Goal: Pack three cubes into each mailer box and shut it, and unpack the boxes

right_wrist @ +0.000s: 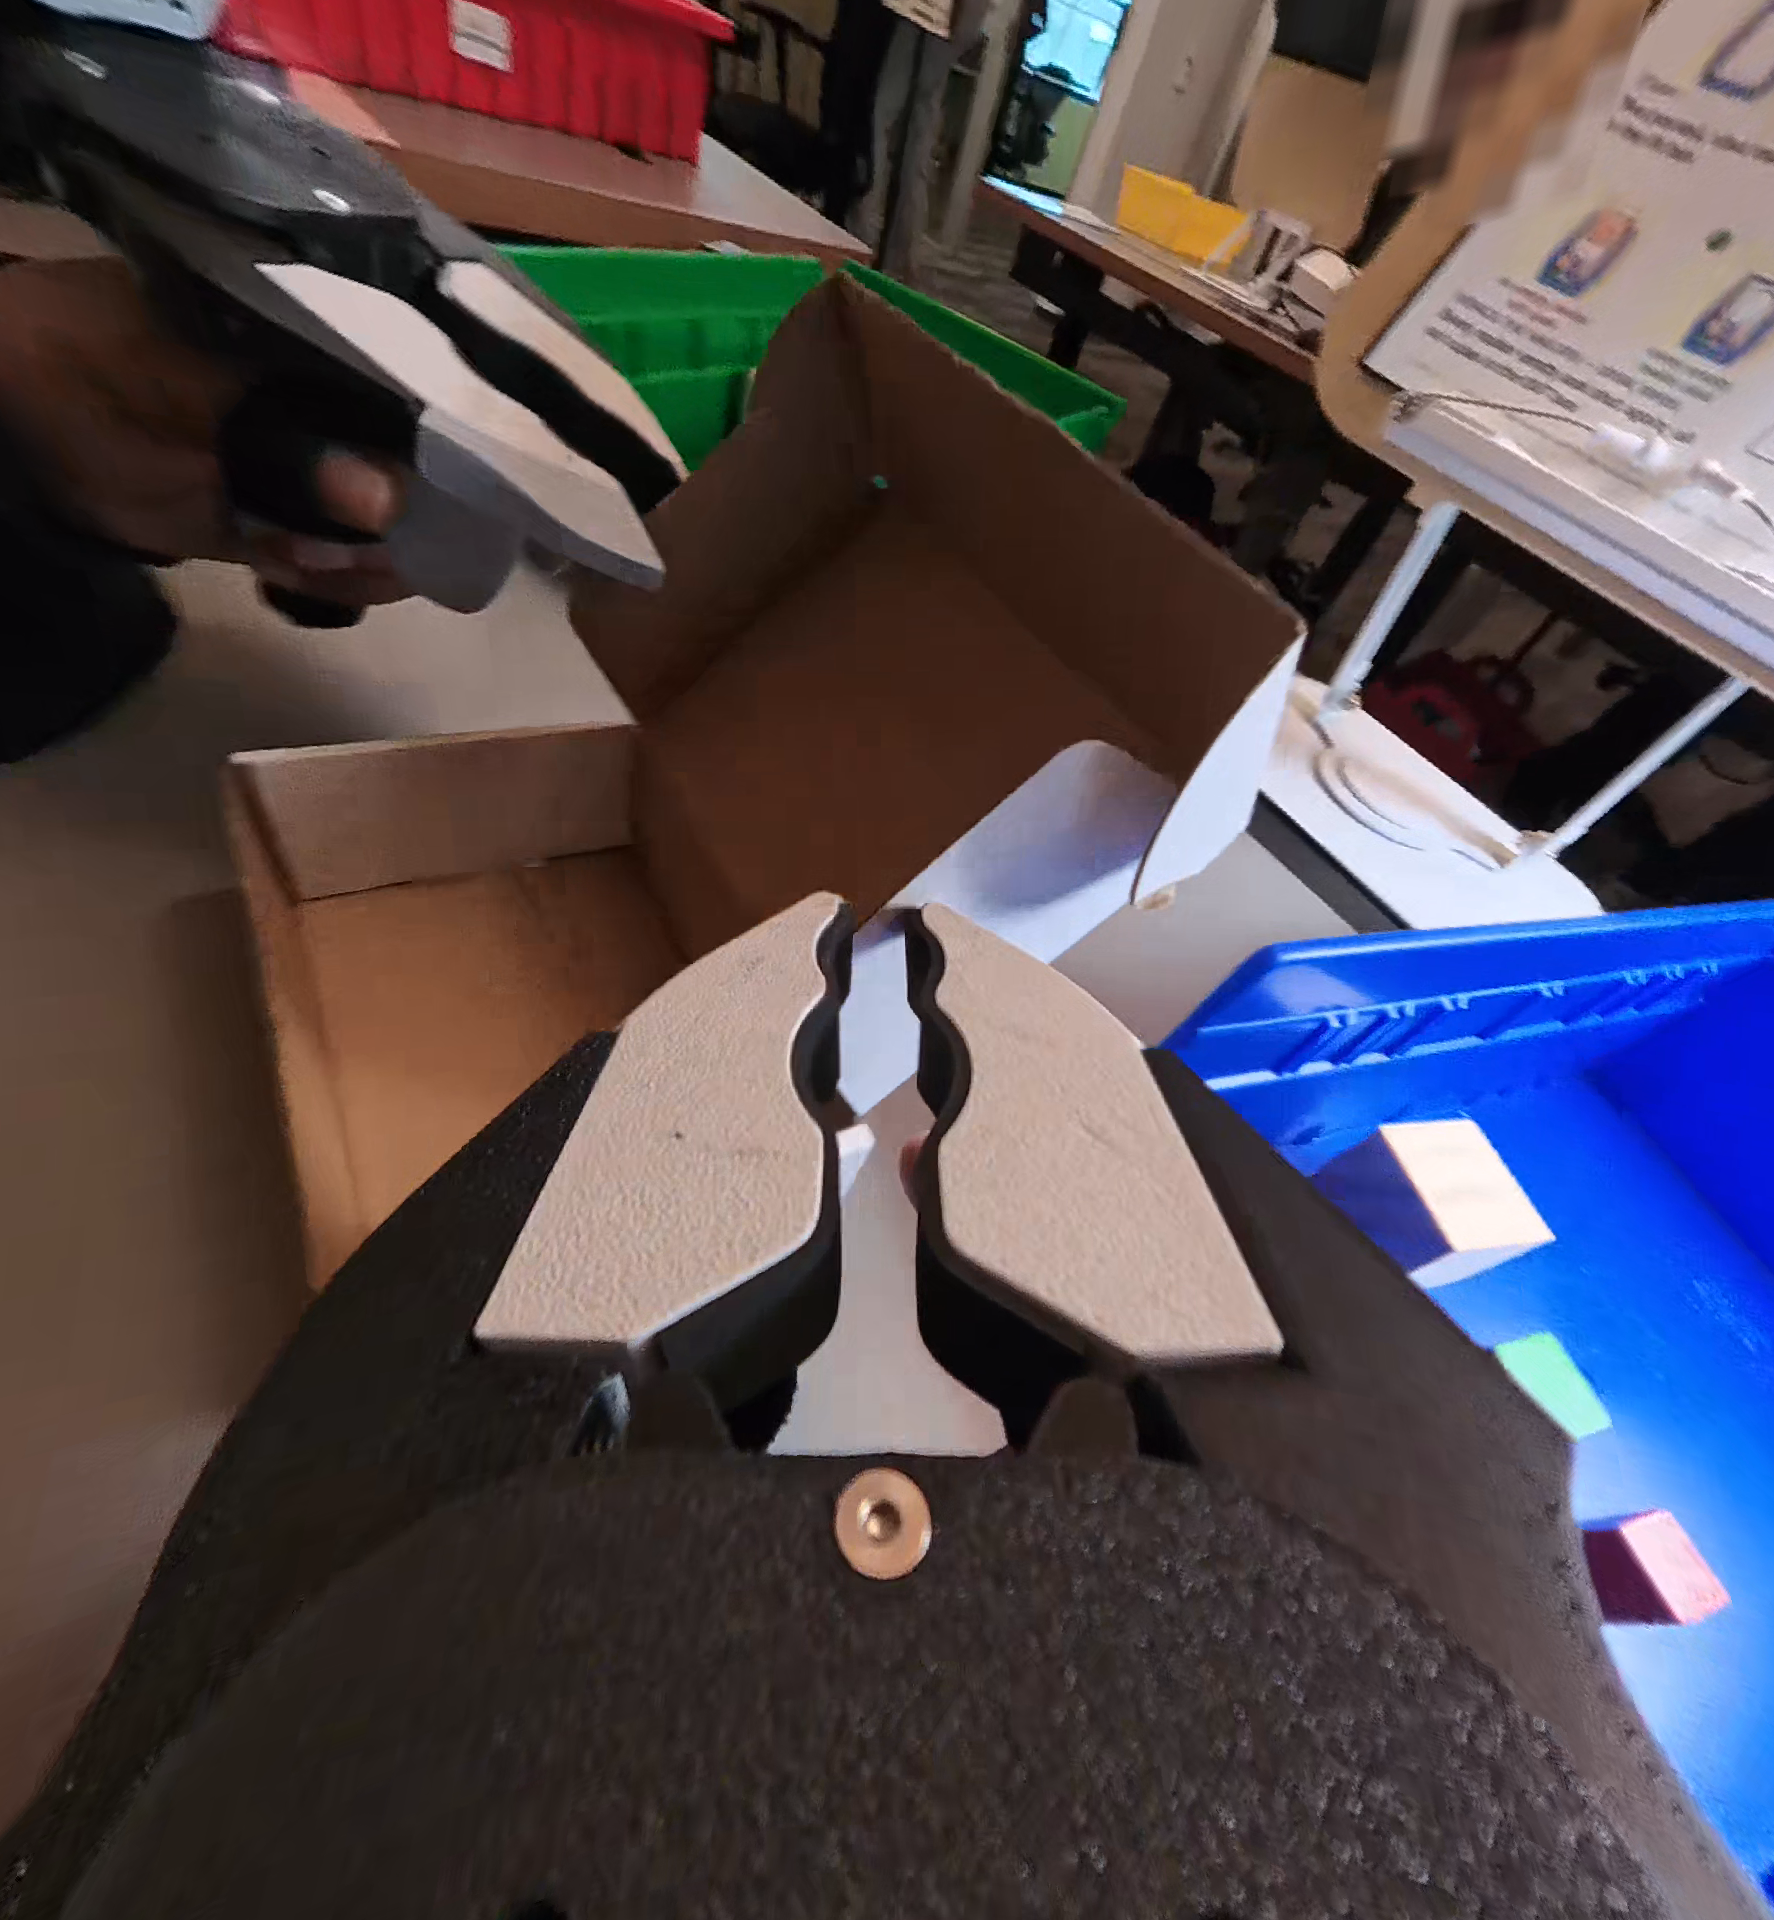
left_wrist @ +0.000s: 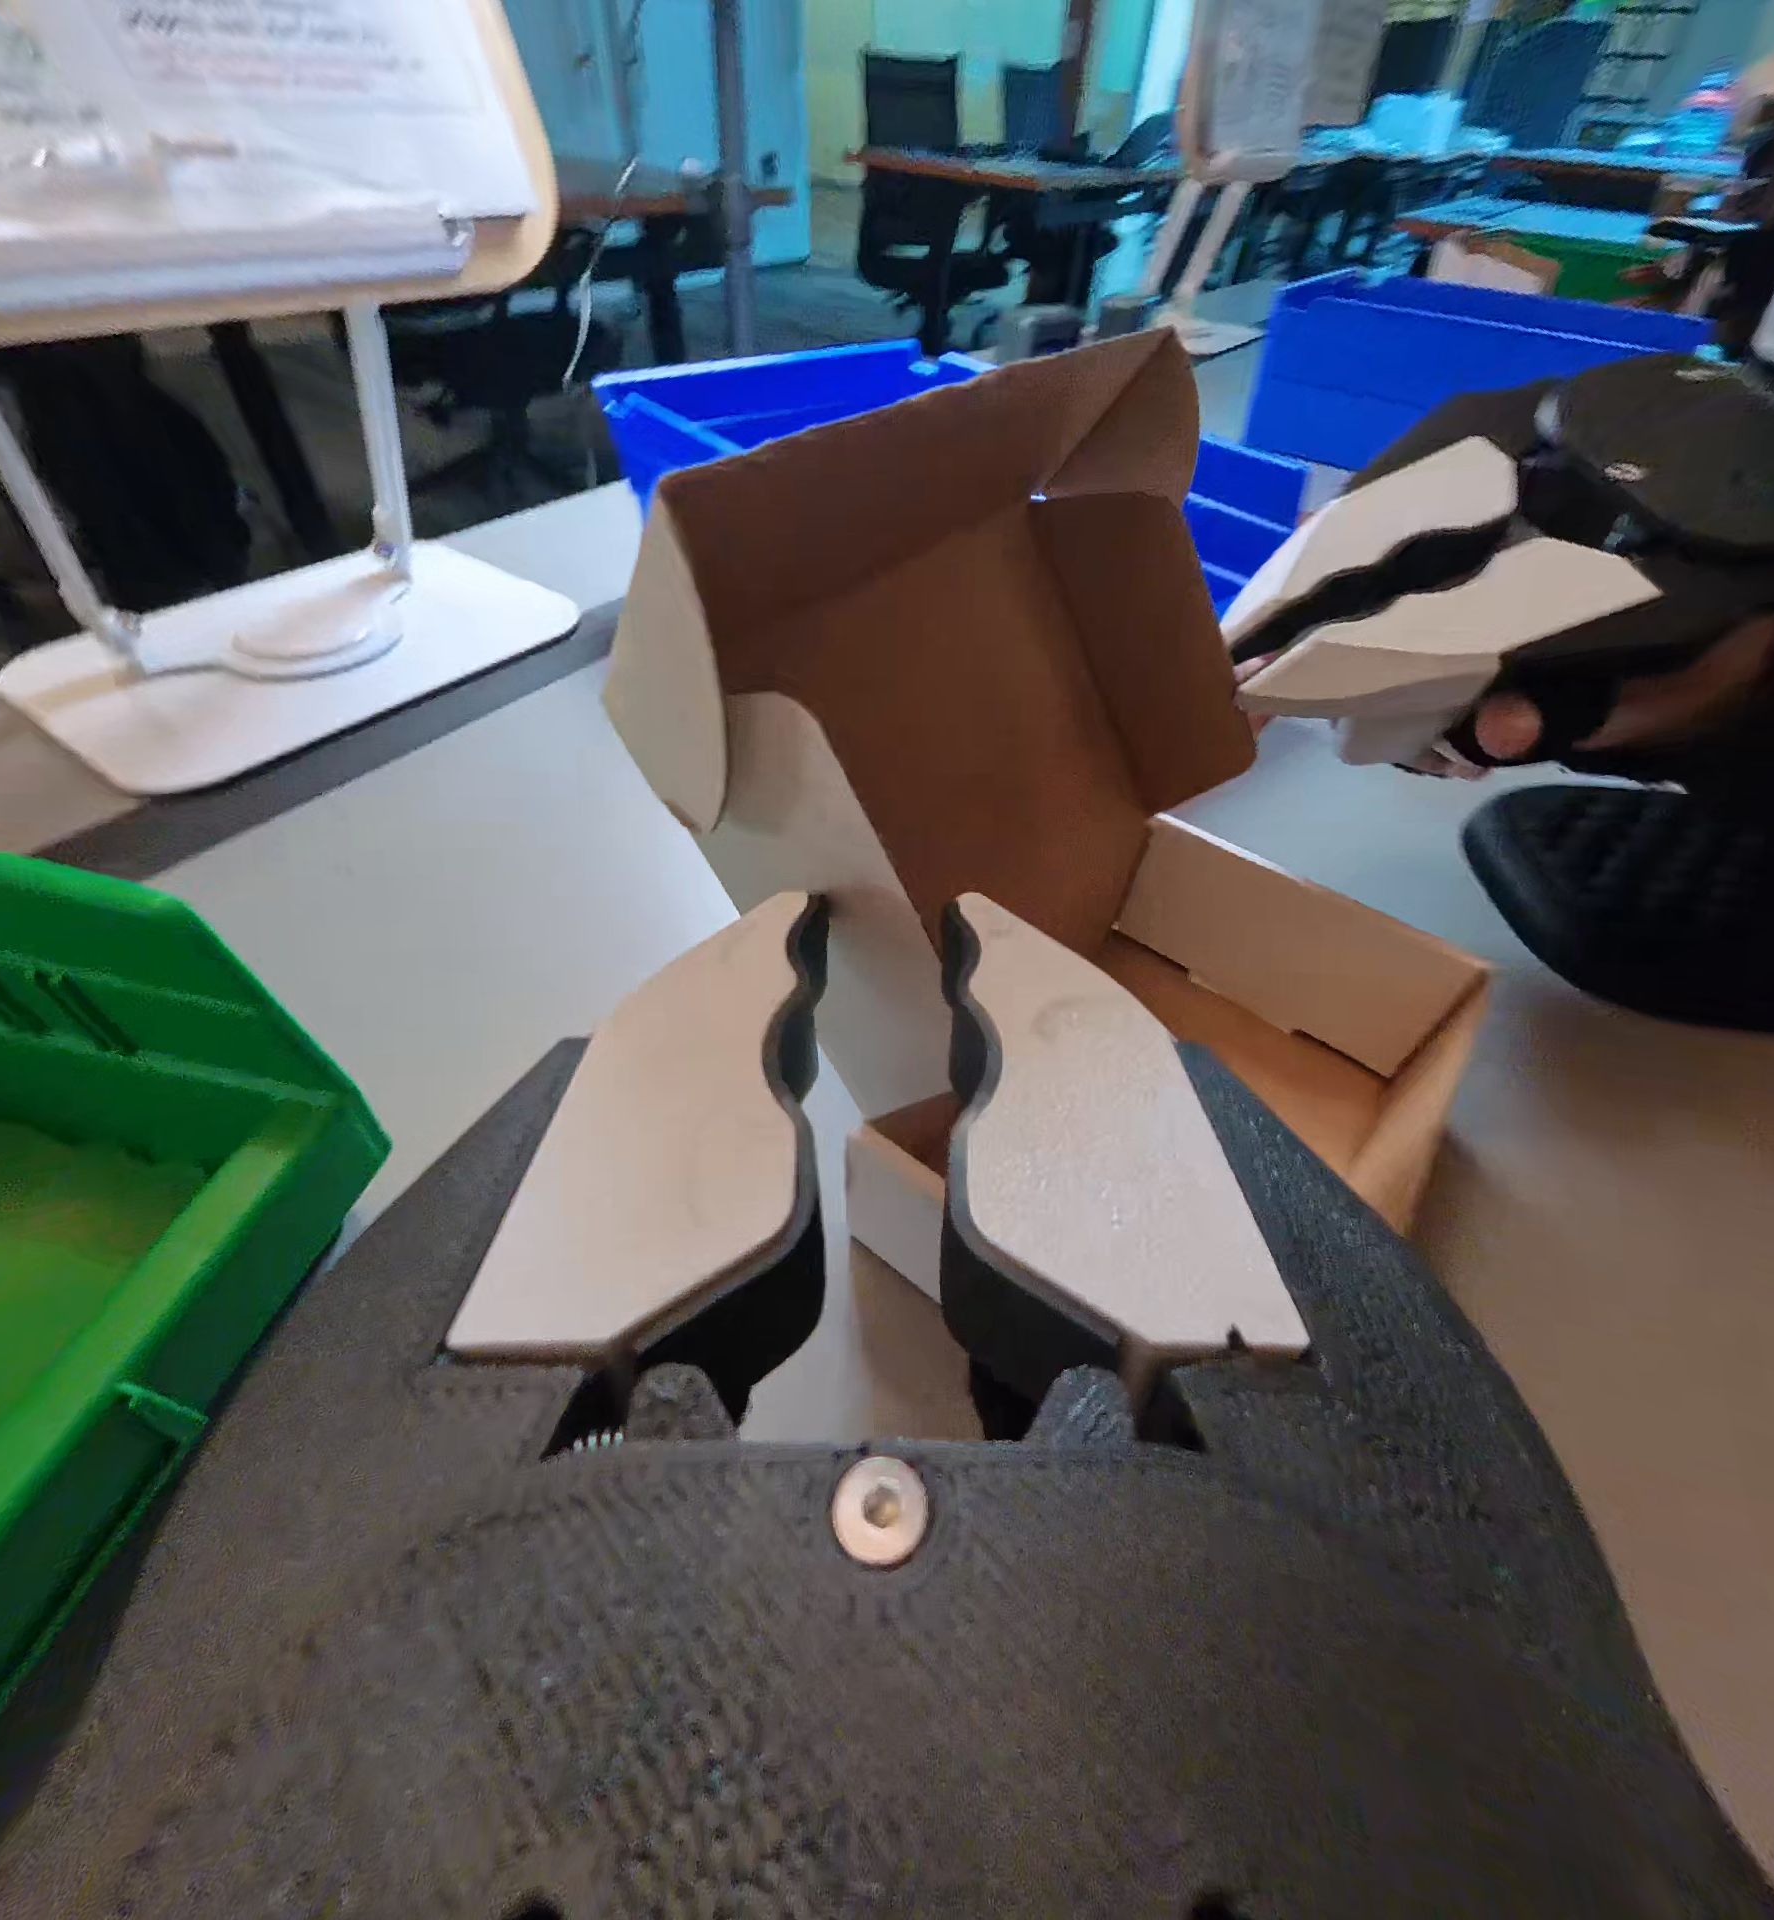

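Corrugated cardboard mailer box (left_wrist: 966, 665), lid raised, between two white-padded grippers' fingers (left_wrist: 654, 1122).

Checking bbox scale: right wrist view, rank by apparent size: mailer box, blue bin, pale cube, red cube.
1. mailer box
2. blue bin, cropped by the frame edge, so unsure against the box
3. pale cube and red cube: alike, not ranked
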